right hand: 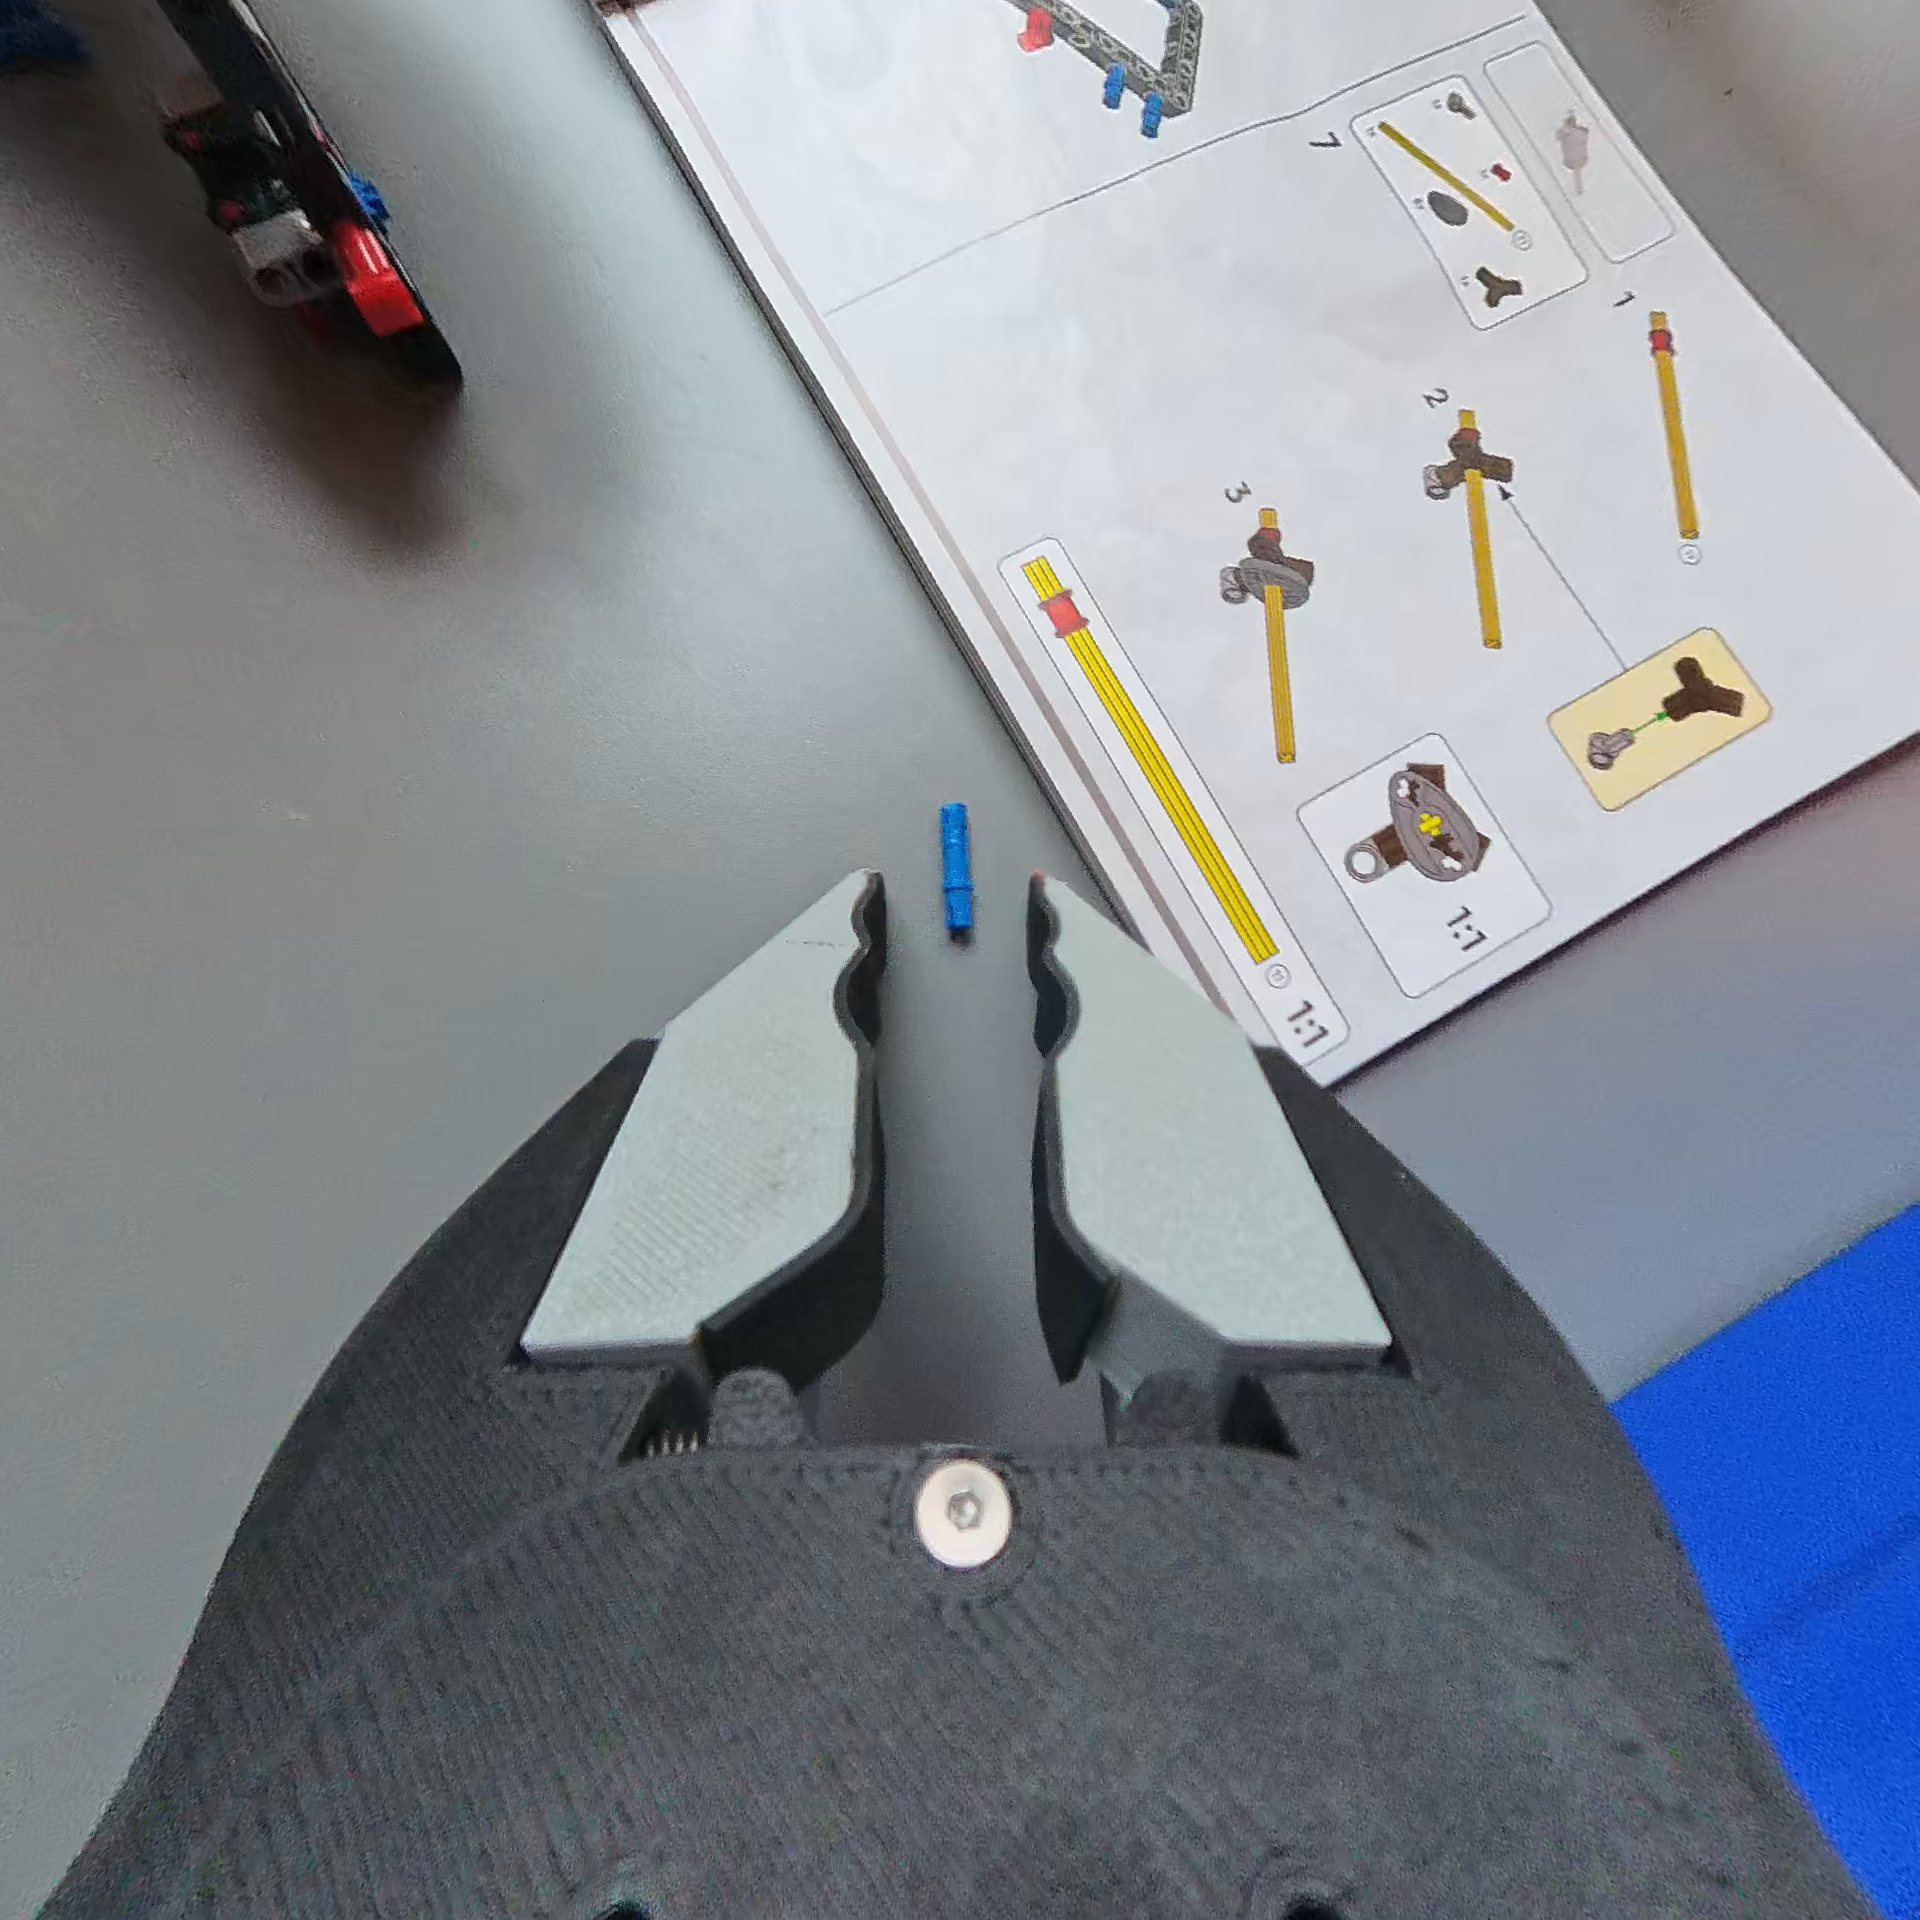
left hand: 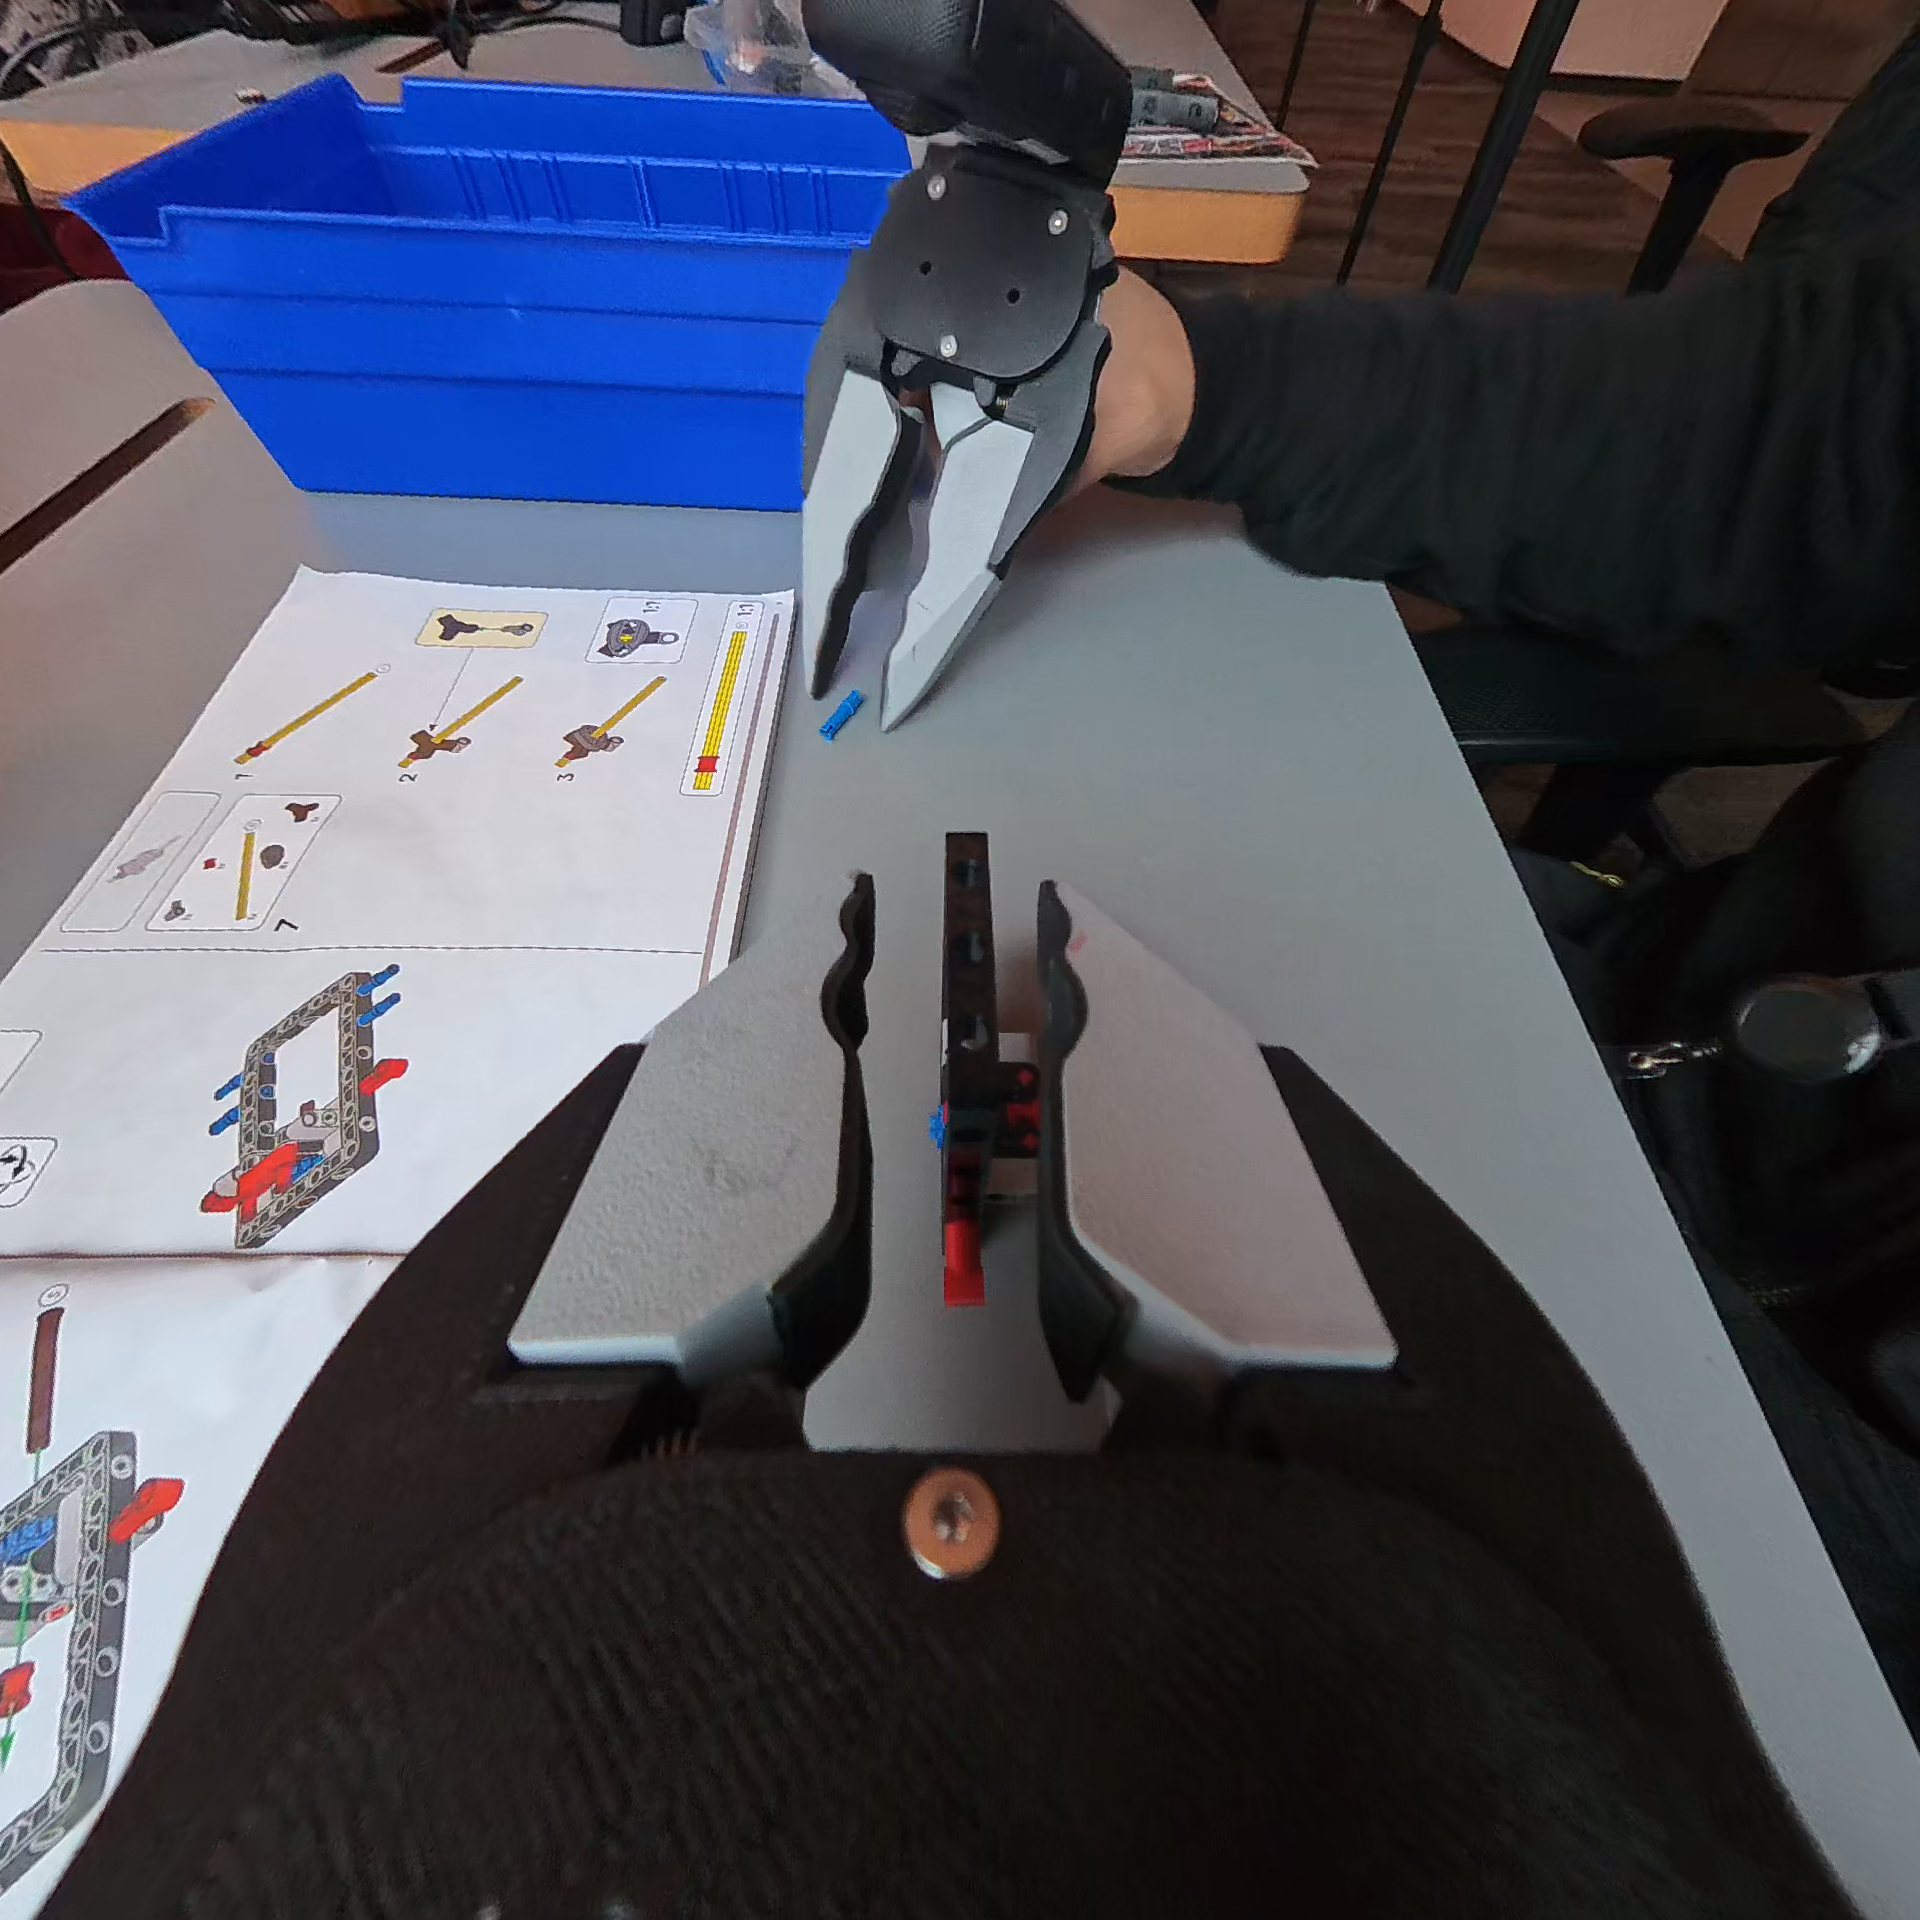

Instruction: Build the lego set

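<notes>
A dark Lego frame assembly [left hand: 966, 997] with red and blue pieces stands on edge on the grey table [left hand: 1195, 779]. It sits between the fingers of my left gripper [left hand: 956, 894], which is open. The right finger touches the assembly's red pieces, and a gap shows on the left side. The assembly also shows in the right wrist view [right hand: 312, 239] at the upper left. A small blue pin [right hand: 956, 873] lies on the table between the tips of my open right gripper [right hand: 956, 883]. In the left wrist view the right gripper [left hand: 854, 715] points down over the pin [left hand: 842, 715].
An open instruction booklet [left hand: 436, 935] lies left of the pin and shows at the right in the right wrist view [right hand: 1351, 468]. A blue bin [left hand: 499, 312] stands behind it. A person's sleeved arm [left hand: 1507, 447] reaches in from the right. The table edge [left hand: 1558, 987] runs along the right. My right fingertips sit around 15 cm from my left ones.
</notes>
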The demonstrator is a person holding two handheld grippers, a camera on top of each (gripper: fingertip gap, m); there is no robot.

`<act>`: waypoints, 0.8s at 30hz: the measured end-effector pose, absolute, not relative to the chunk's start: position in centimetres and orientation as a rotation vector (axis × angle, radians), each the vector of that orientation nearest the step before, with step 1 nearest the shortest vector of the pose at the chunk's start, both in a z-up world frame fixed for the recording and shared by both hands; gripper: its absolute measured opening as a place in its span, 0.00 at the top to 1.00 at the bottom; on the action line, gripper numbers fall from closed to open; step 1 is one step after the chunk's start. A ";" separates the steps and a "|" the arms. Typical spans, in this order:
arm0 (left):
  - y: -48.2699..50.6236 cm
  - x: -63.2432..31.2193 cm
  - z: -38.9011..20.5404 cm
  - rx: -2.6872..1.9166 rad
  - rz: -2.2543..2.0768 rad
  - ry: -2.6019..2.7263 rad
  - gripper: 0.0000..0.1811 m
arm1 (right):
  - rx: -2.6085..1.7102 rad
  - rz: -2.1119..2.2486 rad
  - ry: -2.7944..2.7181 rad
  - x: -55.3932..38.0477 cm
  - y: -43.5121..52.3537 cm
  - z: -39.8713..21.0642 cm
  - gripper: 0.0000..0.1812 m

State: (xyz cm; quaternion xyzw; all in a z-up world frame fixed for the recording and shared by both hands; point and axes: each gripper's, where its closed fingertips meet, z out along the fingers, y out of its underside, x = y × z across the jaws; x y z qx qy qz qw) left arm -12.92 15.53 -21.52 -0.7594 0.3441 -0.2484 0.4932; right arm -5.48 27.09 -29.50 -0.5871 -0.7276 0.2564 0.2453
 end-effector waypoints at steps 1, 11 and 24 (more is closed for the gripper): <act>15.5 -12.9 -21.5 -1.841 -0.607 0.835 0.84 | -1.600 0.717 -1.985 -5.6 26.8 -29.5 0.87; 15.4 -13.7 -20.9 -1.806 -0.612 0.829 0.84 | -1.579 0.944 -1.878 -7.9 24.9 -28.2 0.99; 16.2 -15.5 -16.6 -1.574 -0.360 0.753 0.94 | -1.301 1.360 -1.747 -13.4 20.7 -22.3 0.99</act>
